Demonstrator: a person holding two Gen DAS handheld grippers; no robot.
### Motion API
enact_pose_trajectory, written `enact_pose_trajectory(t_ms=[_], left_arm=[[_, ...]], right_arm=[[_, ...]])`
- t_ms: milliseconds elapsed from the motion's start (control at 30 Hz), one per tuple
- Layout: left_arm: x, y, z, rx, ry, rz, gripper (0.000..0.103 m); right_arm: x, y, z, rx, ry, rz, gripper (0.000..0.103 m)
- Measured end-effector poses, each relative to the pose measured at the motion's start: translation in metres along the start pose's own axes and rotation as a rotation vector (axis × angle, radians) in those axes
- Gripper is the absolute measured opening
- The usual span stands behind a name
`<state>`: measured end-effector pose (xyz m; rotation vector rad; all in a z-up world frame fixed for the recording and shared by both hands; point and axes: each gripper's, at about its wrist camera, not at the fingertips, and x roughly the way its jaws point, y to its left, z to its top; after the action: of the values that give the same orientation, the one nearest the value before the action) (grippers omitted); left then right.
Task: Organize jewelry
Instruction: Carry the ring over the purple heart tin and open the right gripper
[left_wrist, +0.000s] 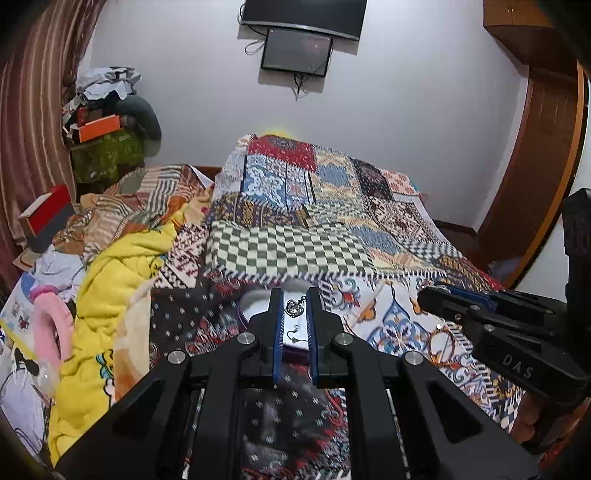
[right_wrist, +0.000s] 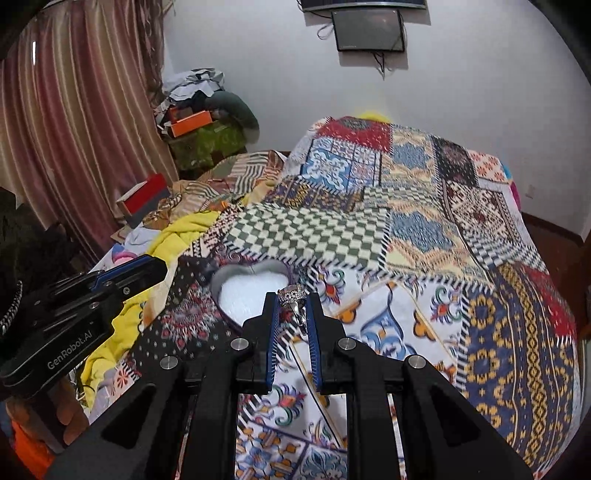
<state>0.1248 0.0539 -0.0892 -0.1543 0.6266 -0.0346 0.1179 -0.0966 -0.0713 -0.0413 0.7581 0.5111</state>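
My left gripper (left_wrist: 293, 295) is shut on a small silver crown-shaped pendant (left_wrist: 294, 309) with a short chain. It hangs over the white lining of a grey heart-shaped box (left_wrist: 255, 299). A tiny hook-shaped piece (left_wrist: 293, 334) shows against that lining between the pads. My right gripper (right_wrist: 293, 295) is shut on a silver ring (right_wrist: 300, 314) with a crown-like top, just right of the heart box (right_wrist: 247, 291), whose near edge it hides. Each gripper shows in the other's view: the right gripper (left_wrist: 430, 295) at the right, the left gripper (right_wrist: 155, 267) at the left.
The box rests on a bed covered by a patchwork quilt (right_wrist: 424, 229). A rumpled yellow blanket (left_wrist: 110, 280) and a pink ring-shaped item (left_wrist: 48, 325) lie to the left, with a red box (left_wrist: 48, 210) by the curtain. A screen (left_wrist: 295, 51) hangs on the far wall.
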Motion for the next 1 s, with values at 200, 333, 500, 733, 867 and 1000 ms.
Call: enact_pose_trajectory(t_ms=[200,333,500,733,867,1000], left_arm=[[0.008,0.013,0.012,-0.014,-0.019,0.004,0.010],[0.020,0.021,0.016,-0.026,-0.008,-0.001,0.010],[0.040,0.028,0.014,-0.035,0.032,-0.020,0.010],[0.074,0.036,0.008,-0.056,0.112,-0.052,0.010],[0.089,0.038,0.004,-0.060,0.147,-0.055,0.010],[0.101,0.042,0.000,-0.070,0.182,-0.059,0.010]], right_arm=[[0.011,0.012,0.012,-0.040,-0.014,0.012,0.013],[0.024,0.019,0.017,-0.066,-0.006,0.018,0.013],[0.046,0.024,0.017,-0.090,0.032,0.030,0.013],[0.076,0.027,0.014,-0.123,0.099,0.039,0.013],[0.090,0.026,0.012,-0.135,0.132,0.045,0.013],[0.101,0.025,0.011,-0.146,0.160,0.053,0.013]])
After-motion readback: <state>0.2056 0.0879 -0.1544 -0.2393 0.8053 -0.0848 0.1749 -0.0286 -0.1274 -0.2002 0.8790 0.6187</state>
